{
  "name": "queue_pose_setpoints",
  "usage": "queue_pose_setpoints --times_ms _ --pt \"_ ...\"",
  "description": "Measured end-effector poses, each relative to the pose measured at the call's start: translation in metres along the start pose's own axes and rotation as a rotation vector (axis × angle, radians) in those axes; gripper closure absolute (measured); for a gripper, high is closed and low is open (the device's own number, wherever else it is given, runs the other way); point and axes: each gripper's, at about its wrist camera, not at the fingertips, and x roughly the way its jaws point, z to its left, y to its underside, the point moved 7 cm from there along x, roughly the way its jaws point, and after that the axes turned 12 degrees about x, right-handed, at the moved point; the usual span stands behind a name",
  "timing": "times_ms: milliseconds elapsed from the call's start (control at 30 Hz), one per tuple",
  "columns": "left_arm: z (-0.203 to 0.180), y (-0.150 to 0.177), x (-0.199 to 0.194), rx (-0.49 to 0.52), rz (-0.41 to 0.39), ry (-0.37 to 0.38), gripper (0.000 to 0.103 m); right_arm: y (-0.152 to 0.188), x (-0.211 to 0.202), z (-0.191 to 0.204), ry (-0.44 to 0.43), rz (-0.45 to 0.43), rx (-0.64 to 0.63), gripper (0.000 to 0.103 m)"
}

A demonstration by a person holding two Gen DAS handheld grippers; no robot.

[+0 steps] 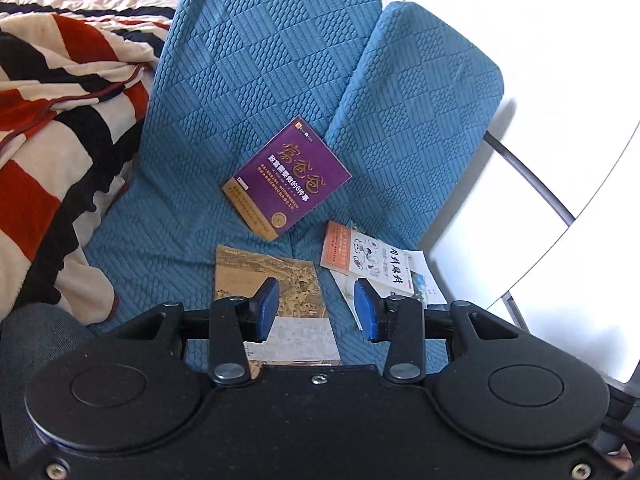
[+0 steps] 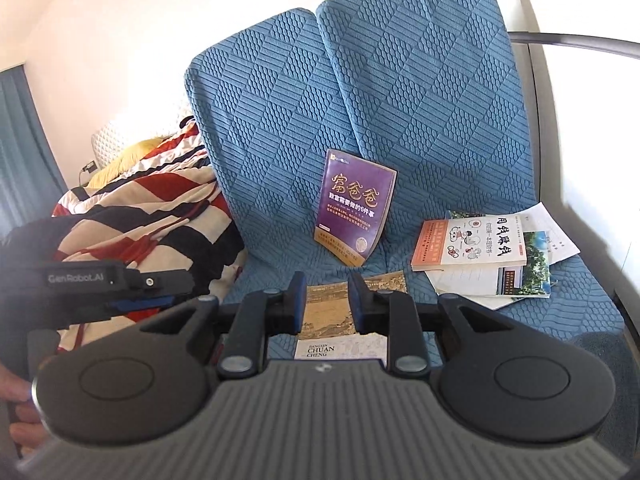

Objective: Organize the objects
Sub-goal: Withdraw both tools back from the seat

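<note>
Both your grippers hang above the seat with nothing in them: the left gripper (image 1: 316, 308) has its blue pads parted over bare cover, and the right gripper (image 2: 323, 300) has its jaws set closer but still with a clear gap, no object between. The task's things are the books, spread on the blue sofa (image 2: 280, 128). The purple book (image 2: 354, 208) stands tilted, its top edge resting in the seam between the two back cushions, which is likely what keeps it from sliding flat. The landscape-cover book (image 2: 328, 312) lies flat at the front of the seat, directly under your right gripper and partly hidden by it. The white-and-orange book (image 2: 472, 244) sits on top of a loose stack of booklets and papers (image 2: 516, 280) at the right side of the seat, edges fanned and not squared; this looks like the unsorted heap. The quilted cover is soft, so expect flat books to resist a pad getting under them. A striped blanket (image 2: 140, 220) is bunched at the left end, a white wall (image 2: 120, 20) stands behind, and a bright white surface (image 1: 560, 220) with a grey rail flanks the right.
</note>
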Motion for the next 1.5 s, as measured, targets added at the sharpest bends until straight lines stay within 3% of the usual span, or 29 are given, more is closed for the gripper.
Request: queue_pose_setpoints --times_ms 400,967,1233,1500 --pt "-0.01 -0.004 -0.003 0.046 -0.027 0.009 0.058 0.002 -0.003 0.001 -0.026 -0.039 0.012 0.077" --pt "-0.013 -0.01 0.021 0.082 -0.04 0.019 0.05 0.005 0.021 -0.018 0.031 -0.02 -0.017 0.076" --pt "0.004 -0.024 0.037 0.069 -0.059 -0.019 0.034 -0.006 0.048 -0.021 0.02 -0.011 -0.034 0.076" --pt "0.01 -0.039 0.038 0.092 -0.081 -0.026 0.017 -0.014 0.058 -0.021 0.001 -0.01 -0.023 0.061"
